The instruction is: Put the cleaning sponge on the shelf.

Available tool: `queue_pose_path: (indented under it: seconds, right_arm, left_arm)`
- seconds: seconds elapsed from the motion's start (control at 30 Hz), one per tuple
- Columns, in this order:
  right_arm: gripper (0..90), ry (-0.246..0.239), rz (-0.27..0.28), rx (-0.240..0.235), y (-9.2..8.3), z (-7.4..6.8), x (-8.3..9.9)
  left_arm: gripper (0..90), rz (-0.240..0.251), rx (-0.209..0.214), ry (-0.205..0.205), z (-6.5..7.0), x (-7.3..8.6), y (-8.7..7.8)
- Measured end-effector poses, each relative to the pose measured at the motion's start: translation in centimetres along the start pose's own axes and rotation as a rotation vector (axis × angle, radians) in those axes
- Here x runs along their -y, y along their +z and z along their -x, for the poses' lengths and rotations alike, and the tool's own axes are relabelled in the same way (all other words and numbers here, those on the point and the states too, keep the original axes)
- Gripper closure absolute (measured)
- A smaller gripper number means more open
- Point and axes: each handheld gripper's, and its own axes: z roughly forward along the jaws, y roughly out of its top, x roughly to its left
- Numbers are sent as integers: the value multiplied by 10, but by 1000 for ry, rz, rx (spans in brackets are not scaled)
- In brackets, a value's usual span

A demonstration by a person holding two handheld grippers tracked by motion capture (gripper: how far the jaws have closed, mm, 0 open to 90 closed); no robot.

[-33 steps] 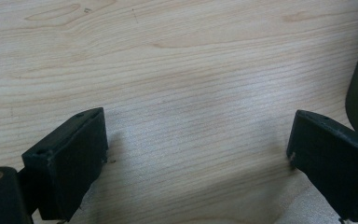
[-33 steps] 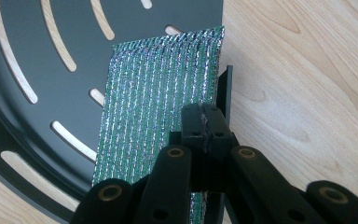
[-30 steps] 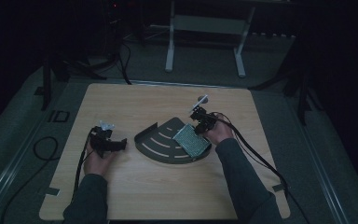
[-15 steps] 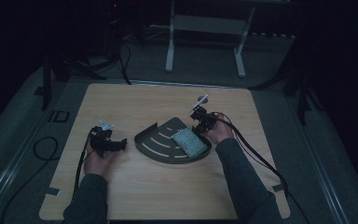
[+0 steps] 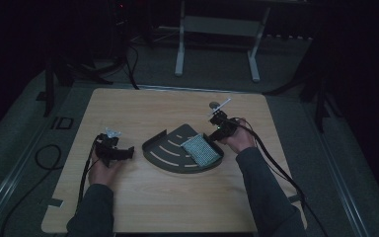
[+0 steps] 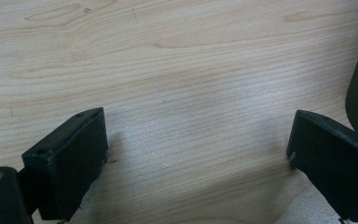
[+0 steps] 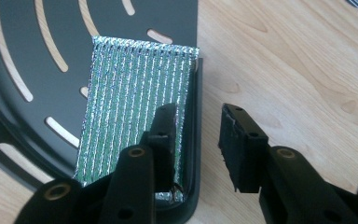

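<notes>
Since a second ago my right gripper (image 7: 196, 135) jaws have just been opening off the silvery pouch (image 7: 135, 107), now lying on the dark slotted tray's (image 5: 165, 153) right side, so I'd back away straight, left gripper (image 6: 196, 154) idle and open.

Dim, dark-edged high view, bright sharp gripper views, soft shadows
</notes>
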Motion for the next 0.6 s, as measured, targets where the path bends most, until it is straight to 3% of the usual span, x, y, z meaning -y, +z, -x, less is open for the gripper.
queue_pose_path:
  seconds: [0.4, 0.6]
  right_arm:
    - [462, 81, 134, 15, -20, 19, 31]
    - [407, 124, 154, 5, -23, 29, 52]
  left_arm:
    - [55, -1, 0, 1, 0, 0, 0]
    - [55, -1, 0, 1, 0, 0, 0]
